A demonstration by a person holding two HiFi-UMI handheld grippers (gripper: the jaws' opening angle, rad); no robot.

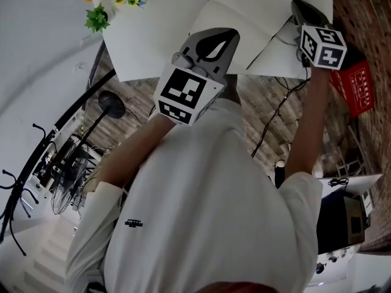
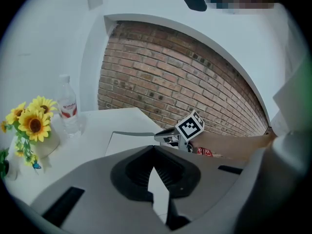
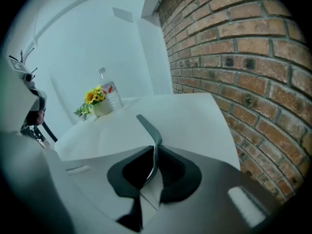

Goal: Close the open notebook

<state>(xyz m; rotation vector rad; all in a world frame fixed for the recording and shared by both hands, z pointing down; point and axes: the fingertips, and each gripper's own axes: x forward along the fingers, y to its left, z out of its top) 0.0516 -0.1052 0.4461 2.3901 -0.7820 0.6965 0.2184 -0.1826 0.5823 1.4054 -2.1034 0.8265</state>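
My right claw (image 3: 155,152) pinches thin grey cover (image 3: 149,126) of open notebook (image 2: 127,143), white pages flat on smooth white worktop (image 3: 195,116). Left claw (image 2: 155,151) closed, empty. Clear bottle (image 2: 68,110), red label unreadable. Brick wall (image 3: 243,57) behind.

White table (image 1: 140,47) beside a red brick wall (image 2: 170,77); plain white wall (image 3: 97,43) behind.

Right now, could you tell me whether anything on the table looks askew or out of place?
Only the notebook's cover: pinched in the right gripper, its edge is raised off the table and curls. The sunflower vase and bottle stand upright.
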